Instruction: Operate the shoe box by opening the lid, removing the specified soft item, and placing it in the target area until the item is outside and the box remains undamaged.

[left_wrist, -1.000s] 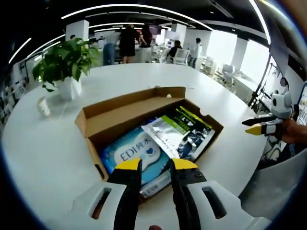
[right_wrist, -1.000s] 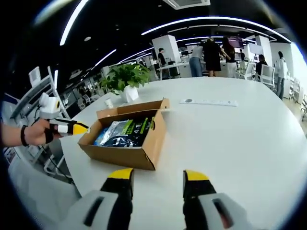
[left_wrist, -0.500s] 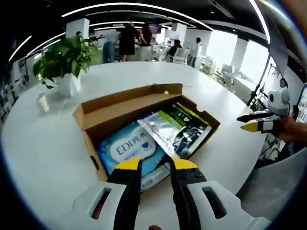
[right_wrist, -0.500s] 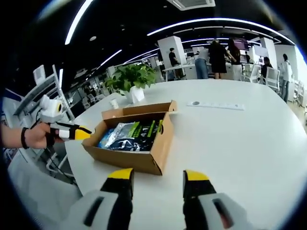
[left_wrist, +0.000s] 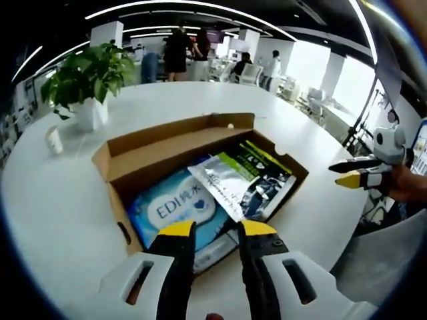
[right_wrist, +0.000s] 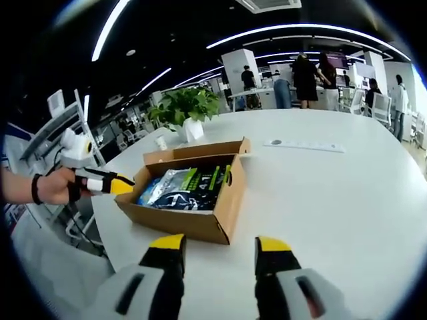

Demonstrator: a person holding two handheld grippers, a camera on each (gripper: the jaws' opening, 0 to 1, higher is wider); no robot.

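An open cardboard shoe box [left_wrist: 167, 145] lies on the white round table [left_wrist: 60, 200], its lid folded back on the far side. Inside are a blue soft pack marked EDI [left_wrist: 175, 210] and, partly over it, a silver, green and black packet [left_wrist: 243, 179]. My left gripper [left_wrist: 217, 230] hovers at the box's near edge, over the blue pack, open with nothing between its jaws. From the other side, the box [right_wrist: 200, 223] sits ahead of my right gripper [right_wrist: 220, 243], which is wide open and short of it. The left gripper [right_wrist: 110, 181] is at the box's left corner.
A potted plant [left_wrist: 83, 80] and a small white cup [left_wrist: 52, 140] stand on the table behind the box. A long white strip [right_wrist: 303, 145] lies further back. The right gripper [left_wrist: 353, 175] hangs past the table's edge. People stand at desks far behind.
The right gripper view has come a little closer to the box. The left gripper has edged nearer to the box's corner. Both pairs of jaws stand as before.
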